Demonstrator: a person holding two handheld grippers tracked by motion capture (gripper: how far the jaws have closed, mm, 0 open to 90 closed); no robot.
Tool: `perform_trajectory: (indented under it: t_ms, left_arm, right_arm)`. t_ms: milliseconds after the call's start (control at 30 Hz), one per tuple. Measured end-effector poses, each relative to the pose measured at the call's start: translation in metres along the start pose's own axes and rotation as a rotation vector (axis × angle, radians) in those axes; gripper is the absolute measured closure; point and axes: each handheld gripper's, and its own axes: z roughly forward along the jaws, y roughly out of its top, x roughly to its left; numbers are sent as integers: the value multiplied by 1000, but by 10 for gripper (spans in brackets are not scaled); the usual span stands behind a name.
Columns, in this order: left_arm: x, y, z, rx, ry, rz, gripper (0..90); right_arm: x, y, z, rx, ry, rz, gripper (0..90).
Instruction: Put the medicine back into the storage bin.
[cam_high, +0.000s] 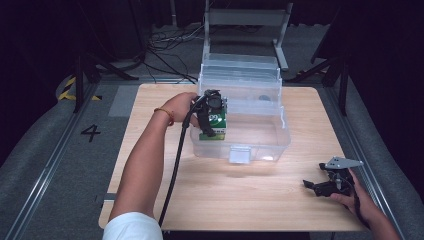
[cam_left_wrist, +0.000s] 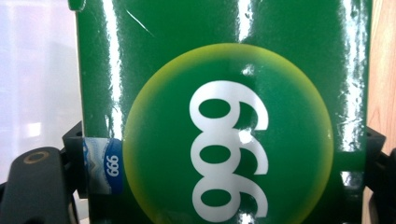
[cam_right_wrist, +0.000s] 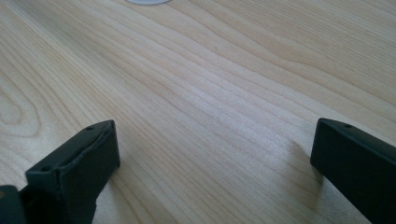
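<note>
Left tool clamps the green box inside the clear bin (right tool gapes empty).

green box, yellow ring, white digits | clear bin | pale wood-grain table | black tools

One green box, one clear bin, two claws.

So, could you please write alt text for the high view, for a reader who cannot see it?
The left tool holds a green box inside the left end of a clear plastic bin on a wooden table. The right tool, jaws open, rests near the table's right front corner.
</note>
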Motion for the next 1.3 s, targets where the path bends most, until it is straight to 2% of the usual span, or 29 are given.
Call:
perform_trajectory:
  t_ms: [33,133,233,333,400,433,467,567,633,767,900,1067,1200,1267,1300]
  left_arm:
    - [0,-1,2,11,2,2,160]
    - [1,-5,9,-4,-2,-9,159]
    - [2,-6,12,1,8,-7,158]
    - [1,-6,19,4,-7,-4,156]
    - [2,-5,22,27,-27,-5,155]
    - [2,-5,25,10,-9,-6,154]
    - [1,-6,25,0,3,-9,153]
    - [2,-5,24,-10,-5,-15,152]
    - [1,-4,25,-29,-6,-36,150]
    - [0,-4,25,-29,-12,-60,145]
    - [-1,-3,26,-29,-13,-66,138]
    - [-3,-2,30,0,-4,-82,141]
    - [-3,-2,26,-27,11,-88,162]
    - [-5,-3,14,-90,14,-75,177]
    - [-5,-3,14,-90,14,-75,179]
  right_arm:
    - [0,0,0,0,0,0,14]
    - [0,0,0,0,-1,2,13]
    - [0,0,0,0,-2,2,13]
    - [0,0,0,-1,-2,2,13]
    - [0,0,0,-2,-3,2,13]
    - [0,0,0,-2,-3,2,13]
    - [0,0,0,-2,-3,2,13]
    - [0,0,0,-2,-3,2,13]
    - [0,0,0,-2,-3,2,13]
    - [0,0,0,-2,-3,3,13]
    - [1,-1,0,-3,-5,4,13]
    - [1,-1,0,-4,-6,5,13]
    - [1,-1,0,-3,-6,5,13]
    - [1,-1,0,-4,-6,2,13]
    - [1,-1,0,-4,-6,2,13]
